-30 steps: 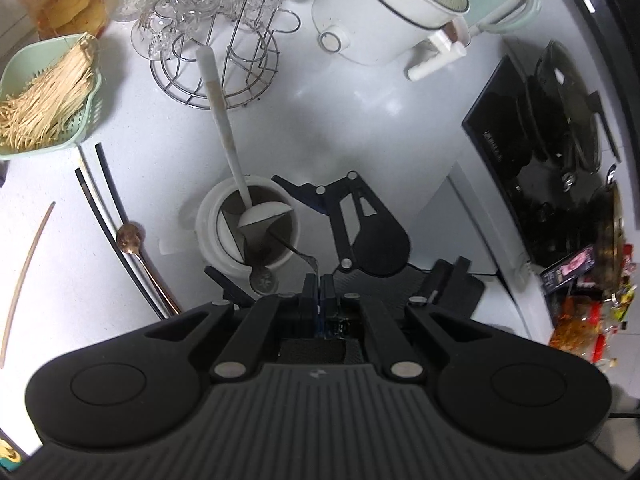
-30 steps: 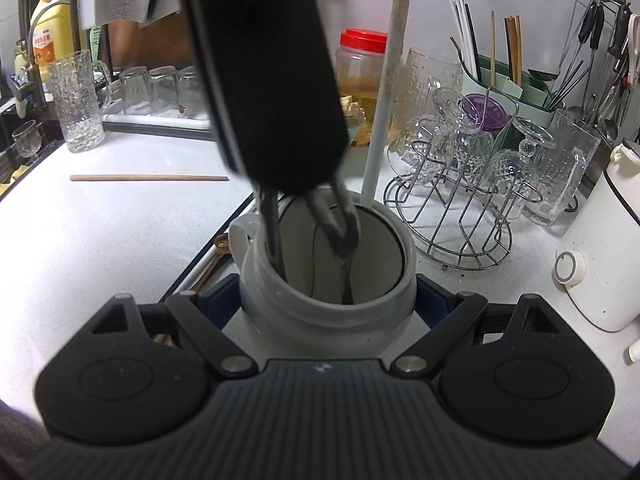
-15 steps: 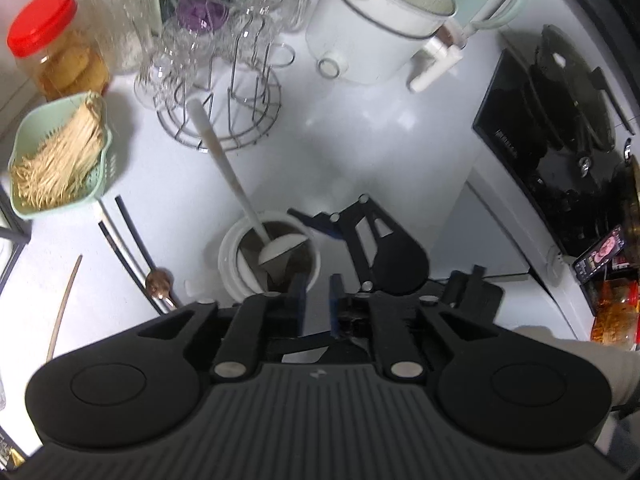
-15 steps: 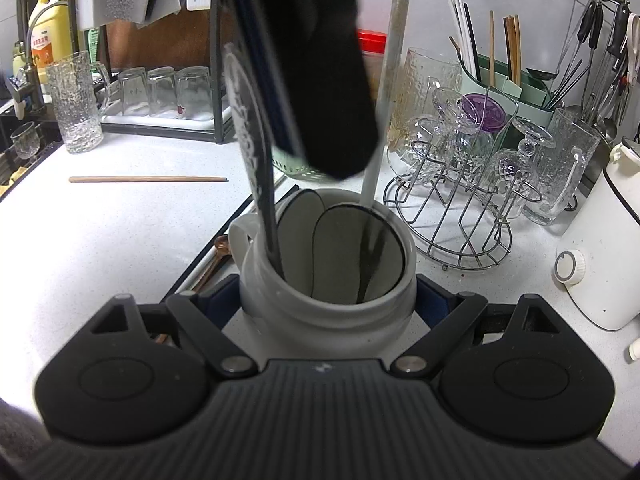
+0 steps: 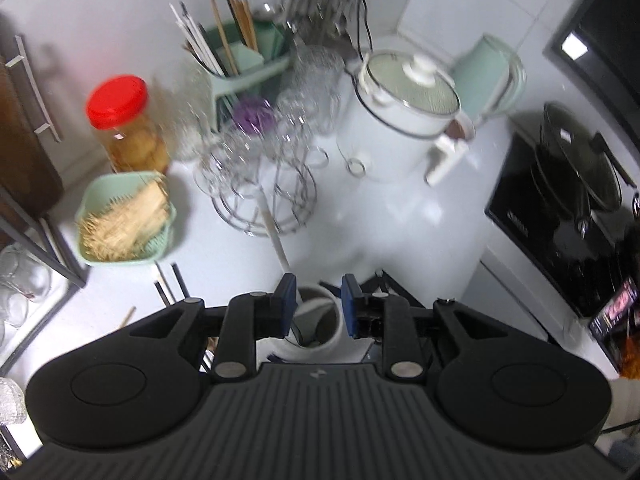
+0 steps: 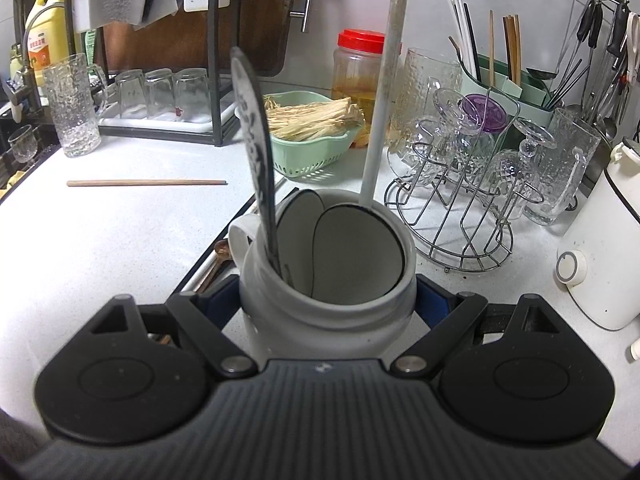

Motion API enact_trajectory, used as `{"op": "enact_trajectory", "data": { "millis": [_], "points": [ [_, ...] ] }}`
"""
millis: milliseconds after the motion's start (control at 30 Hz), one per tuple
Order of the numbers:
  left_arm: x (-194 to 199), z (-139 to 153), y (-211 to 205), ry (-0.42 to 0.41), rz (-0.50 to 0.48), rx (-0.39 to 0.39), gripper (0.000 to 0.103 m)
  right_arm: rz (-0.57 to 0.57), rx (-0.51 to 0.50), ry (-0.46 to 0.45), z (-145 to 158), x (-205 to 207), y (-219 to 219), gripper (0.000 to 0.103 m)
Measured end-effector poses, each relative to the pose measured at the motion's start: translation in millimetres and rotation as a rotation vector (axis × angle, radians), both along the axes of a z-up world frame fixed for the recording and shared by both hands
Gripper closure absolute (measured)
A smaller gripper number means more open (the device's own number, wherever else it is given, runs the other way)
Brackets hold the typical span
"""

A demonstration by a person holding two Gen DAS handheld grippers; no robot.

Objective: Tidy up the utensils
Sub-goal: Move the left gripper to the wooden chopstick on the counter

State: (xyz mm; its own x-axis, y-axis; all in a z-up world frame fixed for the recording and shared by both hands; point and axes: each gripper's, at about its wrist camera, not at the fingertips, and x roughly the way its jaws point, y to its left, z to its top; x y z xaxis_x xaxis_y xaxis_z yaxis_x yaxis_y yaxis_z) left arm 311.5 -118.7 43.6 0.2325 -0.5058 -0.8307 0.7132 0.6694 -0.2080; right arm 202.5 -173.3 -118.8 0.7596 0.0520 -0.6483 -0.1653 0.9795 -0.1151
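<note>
right gripper (image 6: 328, 300) pinching the white ceramic utensil jar (image 6: 326, 276) | left gripper (image 5: 318, 300) having just been opening, empty, hanging above it | dark chopsticks (image 5: 170, 284) lying leftward, pointing away, my left hand nearer

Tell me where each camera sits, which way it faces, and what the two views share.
Left wrist: on the left gripper, raised above the counter, angled steeply down at the white ceramic utensil crock; own black fingers with blue pads, jaws just opened, nothing pressed between them.
Right wrist: on the right gripper, low over the counter, looking across it at the crock clamped between its fingers.
Shared: the crock, the long white ladle handle, the red-lidded jar, the green basket, the wire glass rack.
</note>
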Motion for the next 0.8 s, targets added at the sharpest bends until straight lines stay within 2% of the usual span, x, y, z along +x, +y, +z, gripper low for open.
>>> {"op": "enact_trajectory", "data": {
  "millis": [67,167,300,567,733,800],
  "points": [
    [-2.5,4.1,7.7,-0.032,0.018,-0.018,0.075,-0.003,0.003,0.001,0.0,0.0,-0.7,0.011],
    [-5.1,4.9,19.7,-0.022,0.04,-0.039,0.075,-0.006,0.006,0.005,0.3,0.6,-1.0,0.011],
    [-10.8,4.7,38.9,-0.047,0.068,-0.032,0.075,-0.006,0.004,0.008,0.6,1.6,-1.1,0.011],
    [-10.7,-13.5,67.9,-0.052,0.17,-0.045,0.073,-0.008,0.0,0.006,-0.1,2.2,0.3,0.011],
    [-12.1,-28.1,79.4,-0.112,0.201,-0.022,0.057,-0.014,0.003,0.007,-0.1,2.6,0.4,0.011],
    [-11.1,-36.8,85.4,-0.129,0.214,-0.011,0.054,-0.016,0.003,0.005,-0.4,2.6,0.6,0.011]
  ]
}}
